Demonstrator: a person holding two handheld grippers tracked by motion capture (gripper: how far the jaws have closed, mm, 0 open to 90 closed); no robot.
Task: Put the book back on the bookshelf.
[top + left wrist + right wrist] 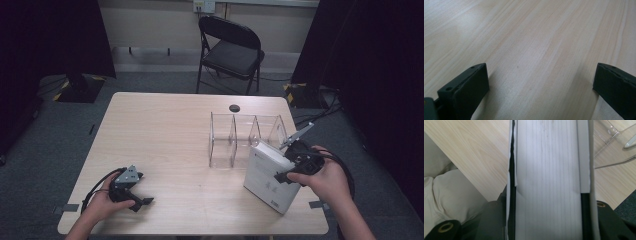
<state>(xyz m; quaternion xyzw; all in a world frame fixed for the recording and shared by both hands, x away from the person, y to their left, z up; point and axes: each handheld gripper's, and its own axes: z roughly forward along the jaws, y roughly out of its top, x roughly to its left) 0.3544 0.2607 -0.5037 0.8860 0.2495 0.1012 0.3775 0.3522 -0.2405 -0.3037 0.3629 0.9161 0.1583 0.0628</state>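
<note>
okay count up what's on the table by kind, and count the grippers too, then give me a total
White thick book, clamped in the right gripper: 1
Clear acrylic divided rack: 1
Black two-jaw grippers, left gripper and right gripper: 2
Total: 4

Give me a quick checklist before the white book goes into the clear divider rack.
1. Right gripper shut on thick white book: ok.
2. Book lifted off pale wooden table: not ok, its lower corner looks to rest on the table.
3. Clear acrylic divider rack upright, slots free: ok.
4. Book lined up with a slot: not ok, tilted beside the rack.
5. Left gripper open, away from the rack: ok.
</note>
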